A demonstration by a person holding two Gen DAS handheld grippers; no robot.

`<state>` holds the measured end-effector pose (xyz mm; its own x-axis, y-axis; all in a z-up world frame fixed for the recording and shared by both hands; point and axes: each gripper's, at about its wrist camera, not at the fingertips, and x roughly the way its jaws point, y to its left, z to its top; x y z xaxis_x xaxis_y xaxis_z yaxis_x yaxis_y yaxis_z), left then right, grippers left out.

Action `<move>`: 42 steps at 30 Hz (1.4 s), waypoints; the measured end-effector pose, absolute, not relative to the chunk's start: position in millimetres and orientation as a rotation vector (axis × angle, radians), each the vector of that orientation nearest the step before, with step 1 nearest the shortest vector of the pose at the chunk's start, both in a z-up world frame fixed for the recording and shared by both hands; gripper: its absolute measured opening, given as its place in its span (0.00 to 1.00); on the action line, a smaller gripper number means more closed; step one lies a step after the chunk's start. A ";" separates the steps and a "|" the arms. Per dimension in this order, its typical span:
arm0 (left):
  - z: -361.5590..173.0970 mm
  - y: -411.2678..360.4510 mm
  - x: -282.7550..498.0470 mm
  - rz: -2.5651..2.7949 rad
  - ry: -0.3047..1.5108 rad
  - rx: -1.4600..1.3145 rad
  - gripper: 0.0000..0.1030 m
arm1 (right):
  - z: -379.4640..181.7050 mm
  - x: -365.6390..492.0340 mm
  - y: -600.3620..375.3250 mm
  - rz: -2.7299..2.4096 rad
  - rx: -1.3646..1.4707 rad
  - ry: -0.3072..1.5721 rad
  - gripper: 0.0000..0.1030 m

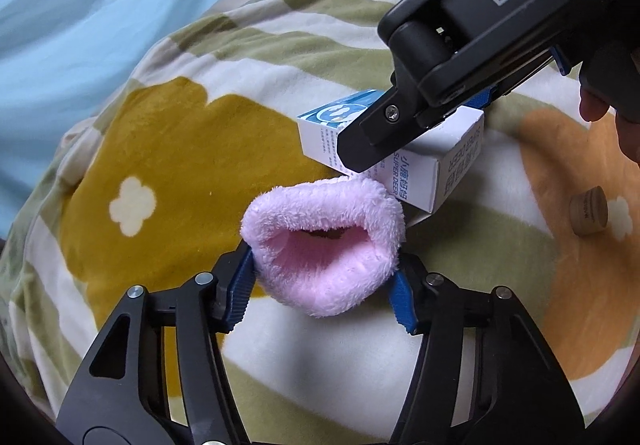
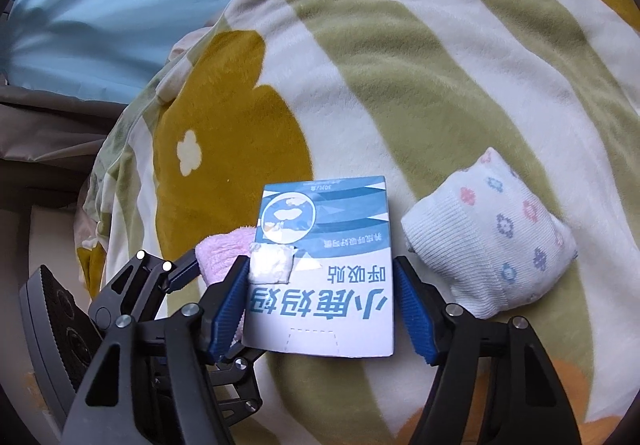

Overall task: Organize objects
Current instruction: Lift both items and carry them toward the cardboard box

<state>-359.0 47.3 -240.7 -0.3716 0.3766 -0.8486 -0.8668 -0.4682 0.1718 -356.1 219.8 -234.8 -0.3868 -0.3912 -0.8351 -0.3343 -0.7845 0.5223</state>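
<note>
Left wrist view: left gripper (image 1: 324, 287) clamps pink fuzzy sock (image 1: 324, 241), opening forward; behind it box (image 1: 420, 165) reading "SUPER DEER"; right gripper (image 1: 404, 133) marked "DAS". Cork stopper (image 1: 589, 210) on fleece blanket (image 1: 160, 149).

Right wrist view: right gripper (image 2: 320, 305) straddles box (image 2: 324, 265), pads close alongside, contact unclear. Floral white sock (image 2: 492, 237) beside, on blanket (image 2: 400, 65); blue sheet (image 2: 120, 5) beyond.

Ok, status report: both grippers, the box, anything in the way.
Left gripper shut on pink sock. Right gripper shut on blue-white box. Sock touches box; patterned sock lies beside.

box (image 2: 320, 269) between two socks on blanket (image 2: 400, 65)
</note>
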 end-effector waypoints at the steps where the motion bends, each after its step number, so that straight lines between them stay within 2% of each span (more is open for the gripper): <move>1: -239.9 47.7 -358.2 1.931 0.805 -0.971 0.49 | -233.7 -356.4 220.1 -2.381 1.716 -1.014 0.64; 15: -209.7 44.0 -346.4 1.974 0.806 -0.962 0.46 | -199.9 -339.8 226.3 -2.422 1.653 -1.000 0.64; 25: -155.5 30.6 -320.0 2.052 0.802 -0.933 0.46 | -151.9 -310.7 224.0 -2.441 1.582 -0.934 0.64; 42: -49.0 14.0 -193.0 2.225 0.719 -0.980 0.46 | -49.3 -195.5 226.0 -2.427 1.467 -0.758 0.64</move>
